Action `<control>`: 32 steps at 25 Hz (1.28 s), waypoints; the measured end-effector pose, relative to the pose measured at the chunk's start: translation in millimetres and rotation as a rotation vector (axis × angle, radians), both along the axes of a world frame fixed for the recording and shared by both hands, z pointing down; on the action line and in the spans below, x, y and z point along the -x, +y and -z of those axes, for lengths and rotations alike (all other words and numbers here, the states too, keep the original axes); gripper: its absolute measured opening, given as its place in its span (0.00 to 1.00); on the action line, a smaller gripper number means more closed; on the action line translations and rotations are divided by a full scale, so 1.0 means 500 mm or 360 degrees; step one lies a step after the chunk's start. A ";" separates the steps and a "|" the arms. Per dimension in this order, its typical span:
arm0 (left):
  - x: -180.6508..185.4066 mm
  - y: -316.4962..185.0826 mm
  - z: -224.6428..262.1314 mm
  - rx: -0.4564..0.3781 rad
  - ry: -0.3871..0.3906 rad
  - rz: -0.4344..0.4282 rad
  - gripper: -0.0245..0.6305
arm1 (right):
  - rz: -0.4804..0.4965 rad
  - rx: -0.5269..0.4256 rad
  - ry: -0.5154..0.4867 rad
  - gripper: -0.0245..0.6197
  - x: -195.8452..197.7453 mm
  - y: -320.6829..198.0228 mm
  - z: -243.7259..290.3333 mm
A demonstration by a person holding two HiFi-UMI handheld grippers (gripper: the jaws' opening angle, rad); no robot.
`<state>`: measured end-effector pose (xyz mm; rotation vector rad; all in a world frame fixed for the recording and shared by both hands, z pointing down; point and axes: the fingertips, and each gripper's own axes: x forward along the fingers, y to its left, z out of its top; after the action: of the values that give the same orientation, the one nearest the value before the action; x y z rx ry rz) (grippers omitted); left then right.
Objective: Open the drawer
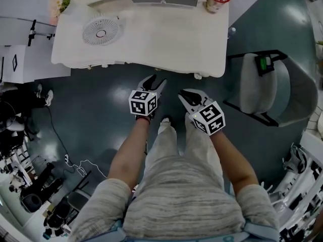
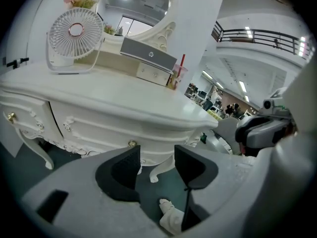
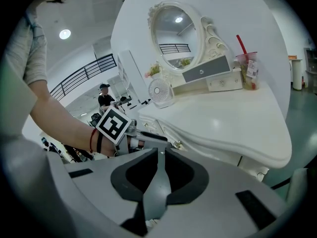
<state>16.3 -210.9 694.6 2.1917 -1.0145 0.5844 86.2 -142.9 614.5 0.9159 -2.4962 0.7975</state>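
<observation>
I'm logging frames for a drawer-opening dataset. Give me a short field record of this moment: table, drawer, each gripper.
table: white dressing table carrying a fan, cup and mirror
drawer: front drawer shut, brass knob untouched
left gripper: jaws apart, nothing between them, short of the knob
right gripper: jaws together, empty, away from the table

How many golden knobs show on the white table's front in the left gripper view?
2. One golden knob is at mid-front, low in the picture; the other is near the left edge. Others may be hidden.
</observation>
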 end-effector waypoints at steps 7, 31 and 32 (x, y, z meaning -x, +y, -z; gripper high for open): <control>0.006 -0.032 -0.039 0.0046 -0.0092 0.0063 0.39 | 0.0016 0.0012 0.0021 0.05 -0.012 -0.008 -0.012; 0.020 -0.096 -0.142 0.0197 -0.0417 0.0082 0.27 | -0.0040 0.0076 0.0043 0.05 -0.064 -0.009 -0.022; 0.020 -0.096 -0.143 0.0205 -0.0417 0.0071 0.26 | -0.0041 0.0077 0.0043 0.05 -0.063 -0.009 -0.022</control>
<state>6.4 -258.9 765.9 2.0100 -1.1226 0.9085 117.8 -147.5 625.6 0.9378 -2.4357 0.8444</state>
